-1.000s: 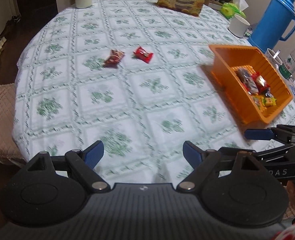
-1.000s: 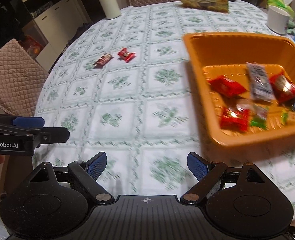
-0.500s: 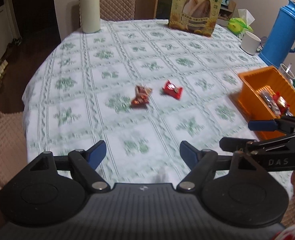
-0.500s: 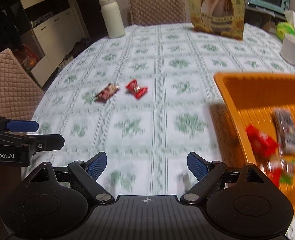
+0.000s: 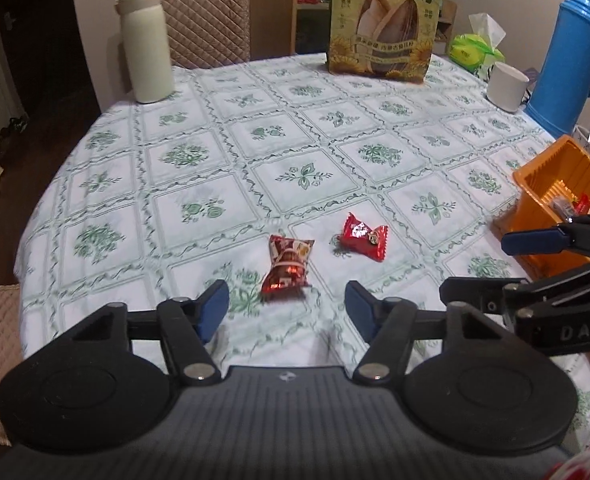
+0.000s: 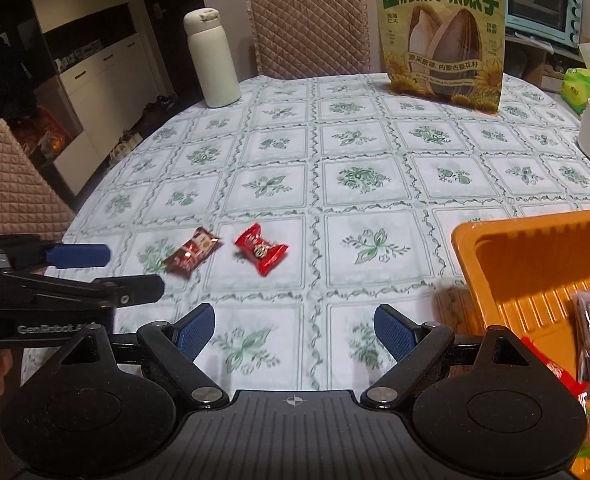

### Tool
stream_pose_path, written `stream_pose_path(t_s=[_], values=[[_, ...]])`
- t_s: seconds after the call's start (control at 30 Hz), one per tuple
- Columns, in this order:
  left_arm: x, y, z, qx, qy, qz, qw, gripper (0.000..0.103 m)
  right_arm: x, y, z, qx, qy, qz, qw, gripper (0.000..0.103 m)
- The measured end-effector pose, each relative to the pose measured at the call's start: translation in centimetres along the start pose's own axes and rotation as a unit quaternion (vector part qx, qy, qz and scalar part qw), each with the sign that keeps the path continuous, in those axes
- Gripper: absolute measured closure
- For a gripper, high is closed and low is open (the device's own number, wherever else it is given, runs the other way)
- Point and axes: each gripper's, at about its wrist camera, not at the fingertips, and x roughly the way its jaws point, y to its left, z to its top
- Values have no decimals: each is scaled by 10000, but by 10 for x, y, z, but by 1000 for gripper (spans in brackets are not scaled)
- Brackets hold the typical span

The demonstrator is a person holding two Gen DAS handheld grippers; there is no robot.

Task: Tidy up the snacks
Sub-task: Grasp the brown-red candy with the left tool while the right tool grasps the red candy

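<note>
Two wrapped snacks lie on the tablecloth: a dark red-brown packet (image 5: 288, 268) (image 6: 191, 253) and a bright red candy (image 5: 363, 236) (image 6: 260, 248) to its right. My left gripper (image 5: 287, 310) hovers just short of the dark packet, its jaws closing with nothing between them. In the right wrist view the left gripper (image 6: 107, 268) comes in from the left beside that packet. My right gripper (image 6: 295, 330) stands open and empty over bare cloth, nearer than both snacks. The orange basket (image 6: 503, 264) (image 5: 543, 184) at the right holds several wrapped snacks.
At the table's far side stand a white flask (image 5: 147, 44), a large sunflower-seed bag (image 5: 387, 20), a white mug (image 5: 507, 86), a tissue pack (image 5: 475, 46) and a blue thermos (image 5: 571, 60). Quilted chairs (image 6: 311, 28) stand behind and at the left.
Both grippers swung left, away from the orange basket and toward the two loose snacks, which now lie much closer. The left gripper's jaws have narrowed.
</note>
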Motion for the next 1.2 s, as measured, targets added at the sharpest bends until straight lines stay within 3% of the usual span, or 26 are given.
stream_pose_path(t_s=[0.4, 0.53, 0.67, 0.93, 1.0, 1.2], values=[[37, 4, 18, 145, 159, -35, 9998, 58, 10, -8, 8, 49, -33, -25, 10000, 16], [47, 6, 19, 133, 278, -97, 9995, 72, 12, -8, 11, 27, -58, 35, 10000, 16], [48, 6, 17, 133, 287, -188, 9993, 81, 16, -7, 14, -50, -70, 79, 9999, 16], [38, 16, 12, 22, 246, -185, 9995, 81, 24, 2, 20, -344, -151, 196, 9991, 18], [33, 22, 10, -83, 220, -153, 9996, 81, 29, 5, 22, -450, -125, 246, 9986, 27], [16, 42, 3, -393, 140, -21, 9991, 81, 49, 12, 27, -818, -55, 338, 9961, 43]])
